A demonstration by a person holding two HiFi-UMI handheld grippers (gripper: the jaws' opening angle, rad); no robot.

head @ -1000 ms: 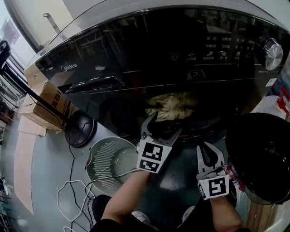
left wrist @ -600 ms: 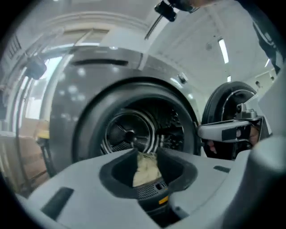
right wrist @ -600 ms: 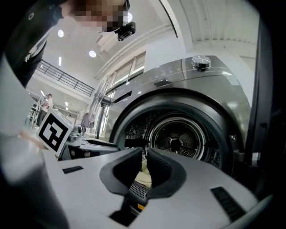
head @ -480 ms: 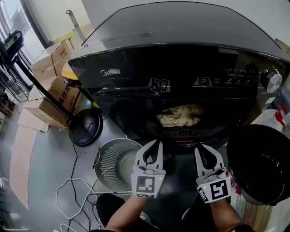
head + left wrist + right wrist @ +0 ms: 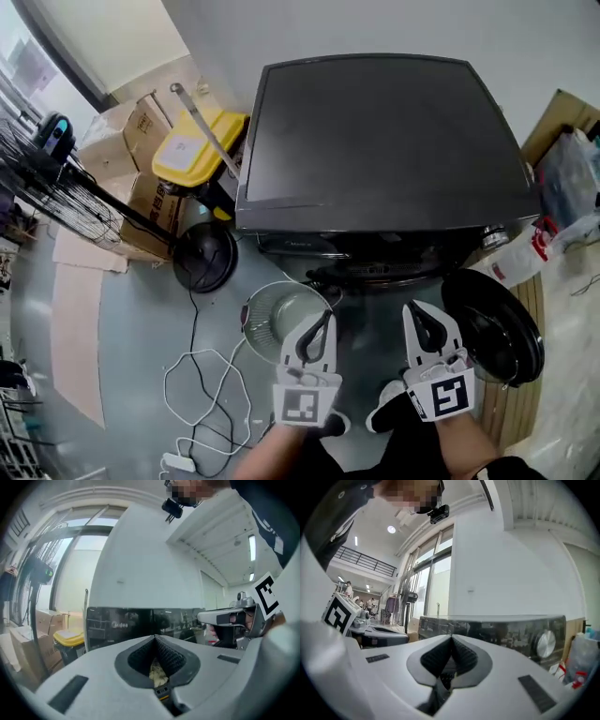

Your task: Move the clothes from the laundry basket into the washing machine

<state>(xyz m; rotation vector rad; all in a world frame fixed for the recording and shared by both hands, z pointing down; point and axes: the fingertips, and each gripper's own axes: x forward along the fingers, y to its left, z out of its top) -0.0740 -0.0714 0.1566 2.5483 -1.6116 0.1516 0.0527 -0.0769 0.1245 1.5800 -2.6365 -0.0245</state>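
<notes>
The dark washing machine [image 5: 375,141] stands in front of me, seen from above, its round black door [image 5: 492,323] swung open to the right. The white slatted laundry basket [image 5: 281,314] sits on the floor at its lower left, showing only its pale bottom. My left gripper [image 5: 323,317] hovers over the basket's right rim, shut with nothing in it. My right gripper [image 5: 413,311] hangs beside it, shut and empty. In the left gripper view the jaws [image 5: 155,638] meet; a scrap of beige cloth [image 5: 157,673] shows through the gap behind them, low at the machine's front [image 5: 140,623].
A yellow-lidded bin [image 5: 192,145] and cardboard boxes [image 5: 131,131] stand left of the machine. A fan's black base [image 5: 206,255] and a white cable [image 5: 202,384] lie on the floor near the basket. Bags [image 5: 572,169] crowd the right side.
Both grippers have risen and drawn back from the drum opening. The left one was open at the beige cloth in the drum; now it is shut and empty. My view has lifted above the machine's top.
</notes>
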